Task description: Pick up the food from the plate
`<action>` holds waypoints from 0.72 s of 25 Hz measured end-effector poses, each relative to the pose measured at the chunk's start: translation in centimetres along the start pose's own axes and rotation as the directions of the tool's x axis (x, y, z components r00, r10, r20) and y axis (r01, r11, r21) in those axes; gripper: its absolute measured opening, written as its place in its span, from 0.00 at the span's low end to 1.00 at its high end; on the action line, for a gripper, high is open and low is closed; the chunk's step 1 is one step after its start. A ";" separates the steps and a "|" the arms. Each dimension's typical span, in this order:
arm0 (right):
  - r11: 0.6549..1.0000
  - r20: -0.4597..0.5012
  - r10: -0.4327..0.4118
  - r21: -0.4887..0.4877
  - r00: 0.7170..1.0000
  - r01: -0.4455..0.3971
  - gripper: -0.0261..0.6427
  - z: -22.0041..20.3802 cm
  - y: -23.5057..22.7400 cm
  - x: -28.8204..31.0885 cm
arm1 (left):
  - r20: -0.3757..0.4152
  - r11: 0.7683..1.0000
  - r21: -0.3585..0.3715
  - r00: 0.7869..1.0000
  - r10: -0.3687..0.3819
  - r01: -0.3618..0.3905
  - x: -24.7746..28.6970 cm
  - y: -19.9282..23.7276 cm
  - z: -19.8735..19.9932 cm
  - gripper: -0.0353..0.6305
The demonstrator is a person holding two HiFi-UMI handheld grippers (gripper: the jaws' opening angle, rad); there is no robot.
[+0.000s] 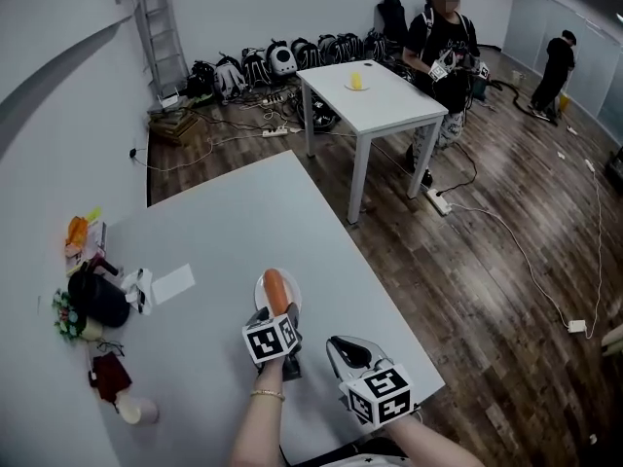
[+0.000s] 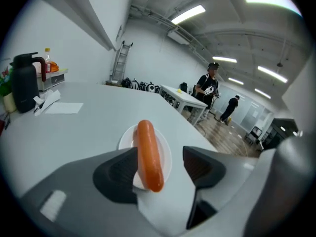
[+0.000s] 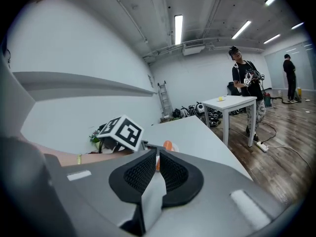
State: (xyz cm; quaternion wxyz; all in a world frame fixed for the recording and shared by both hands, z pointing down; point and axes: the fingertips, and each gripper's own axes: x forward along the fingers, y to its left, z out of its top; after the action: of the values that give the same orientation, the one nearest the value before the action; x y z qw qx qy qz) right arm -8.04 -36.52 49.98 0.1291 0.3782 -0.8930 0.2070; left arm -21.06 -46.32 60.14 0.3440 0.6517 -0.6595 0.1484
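Left gripper [image 2: 160,168]: jaws wide open and low over the near edge of the grey worktop [image 1: 243,212]. Nothing is clamped.

Sausage [image 2: 148,152] lies on the small white plate [image 2: 126,137], long axis pointing away from the person. Its near end sits between the left jaws. It is close against one pad, and I can't tell if it touches. The other pad is clearly apart from it.

Right gripper [image 3: 157,157]: jaws closed together, nothing between them. It is held just beside the left gripper, nearer the worktop's front edge. The orange of the sausage shows only beyond its tips.

Gold bracelet [image 1: 267,394] is on the left wrist.

Left side of the worktop holds:
- a black jug [image 1: 97,298]
- a white sheet of paper [image 1: 173,283]
- a small cup [image 1: 139,412] lying near the edge
- some clutter by the wall

All of it is well apart from the plate.

Further back is a second white worktop [image 1: 380,100] with a yellow item [image 1: 356,82] on it. One person [image 1: 440,47] in black stands behind it and another person [image 1: 555,66] is far right. A ladder [image 1: 161,32] leans on the wall, and bags [image 1: 282,61] line the floor under it.
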 end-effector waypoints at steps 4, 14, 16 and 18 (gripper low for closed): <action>1.000 -0.024 -0.001 0.027 1.000 0.002 0.07 -0.7 -0.8 1.1 | -0.097 0.992 0.075 0.990 0.105 -0.098 5.1 2.0 0.4 0.49; 0.998 -0.038 -0.027 0.056 0.999 0.029 0.07 -1.4 -2.8 2.4 | -0.193 0.976 0.144 0.963 0.189 -0.163 9.4 3.0 1.2 0.42; 0.998 -0.036 -0.026 0.058 0.999 0.028 0.07 -1.2 -2.8 2.5 | -0.202 0.977 0.138 0.961 0.191 -0.165 9.4 3.0 1.0 0.41; 0.998 -0.033 -0.024 0.055 0.999 0.025 0.07 -1.1 -2.7 2.4 | -0.187 0.977 0.139 0.964 0.189 -0.164 9.4 3.3 1.1 0.40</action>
State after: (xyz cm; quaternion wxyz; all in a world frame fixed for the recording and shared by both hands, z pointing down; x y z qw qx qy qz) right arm -7.62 -39.14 52.60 0.1356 0.3892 -0.8800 0.2362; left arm -23.69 -53.82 66.25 0.3529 0.5920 -0.6670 0.2830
